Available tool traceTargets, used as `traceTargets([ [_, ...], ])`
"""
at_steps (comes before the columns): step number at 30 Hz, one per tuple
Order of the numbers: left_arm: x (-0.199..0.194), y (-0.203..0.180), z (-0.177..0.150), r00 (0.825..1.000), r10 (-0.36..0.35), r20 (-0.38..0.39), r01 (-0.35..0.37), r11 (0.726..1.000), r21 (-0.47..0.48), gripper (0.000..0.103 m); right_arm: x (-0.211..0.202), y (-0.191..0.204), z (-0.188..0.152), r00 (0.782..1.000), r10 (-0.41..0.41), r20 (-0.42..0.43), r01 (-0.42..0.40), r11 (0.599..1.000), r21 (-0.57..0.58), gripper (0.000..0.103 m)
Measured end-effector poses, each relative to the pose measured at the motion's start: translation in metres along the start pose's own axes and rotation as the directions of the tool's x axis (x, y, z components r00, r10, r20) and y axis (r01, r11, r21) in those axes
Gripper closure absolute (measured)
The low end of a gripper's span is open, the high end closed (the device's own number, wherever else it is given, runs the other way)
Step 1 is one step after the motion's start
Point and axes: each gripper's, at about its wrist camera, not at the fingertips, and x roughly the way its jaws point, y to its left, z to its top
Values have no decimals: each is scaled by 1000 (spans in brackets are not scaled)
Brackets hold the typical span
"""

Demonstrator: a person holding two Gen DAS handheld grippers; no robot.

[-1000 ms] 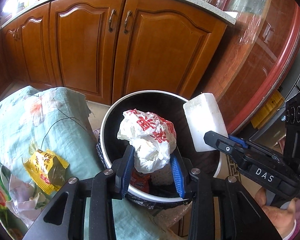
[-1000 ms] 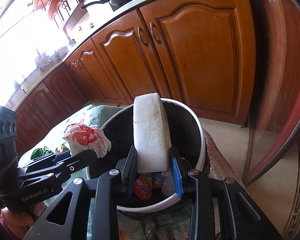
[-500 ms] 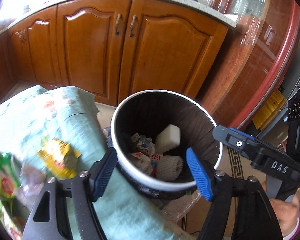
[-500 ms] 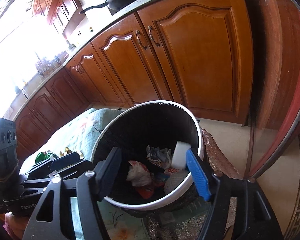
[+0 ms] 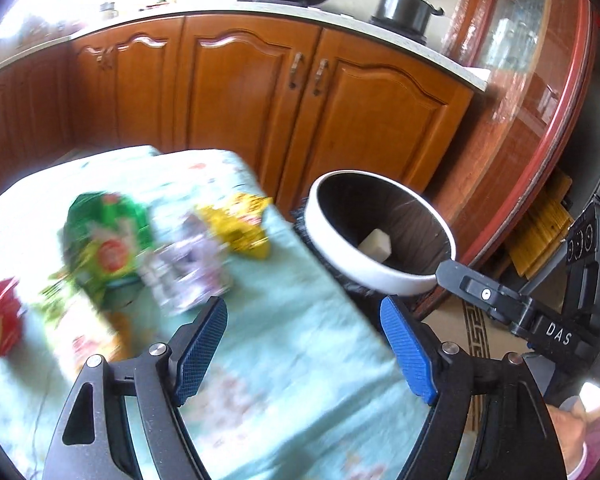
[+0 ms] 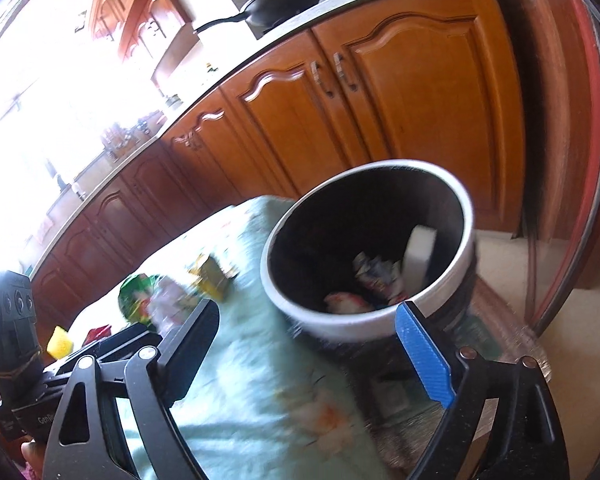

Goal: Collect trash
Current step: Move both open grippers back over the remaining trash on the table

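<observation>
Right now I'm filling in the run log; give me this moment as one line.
left gripper: open, empty | right gripper: open, empty | white foam block: in trash bin | yellow wrapper, green bag: on cloth

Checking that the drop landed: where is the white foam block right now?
The white foam block is inside the trash bin, leaning against its right inner wall in the right wrist view, beside crumpled wrappers at the bottom.
</observation>
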Motion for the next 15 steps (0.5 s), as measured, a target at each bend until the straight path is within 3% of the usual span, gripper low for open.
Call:
traceTargets([
  [15, -87, 66, -56, 992, 122, 23, -118, 985, -125, 22, 26, 79, -41, 989, 106, -106, -117, 988, -98, 12],
])
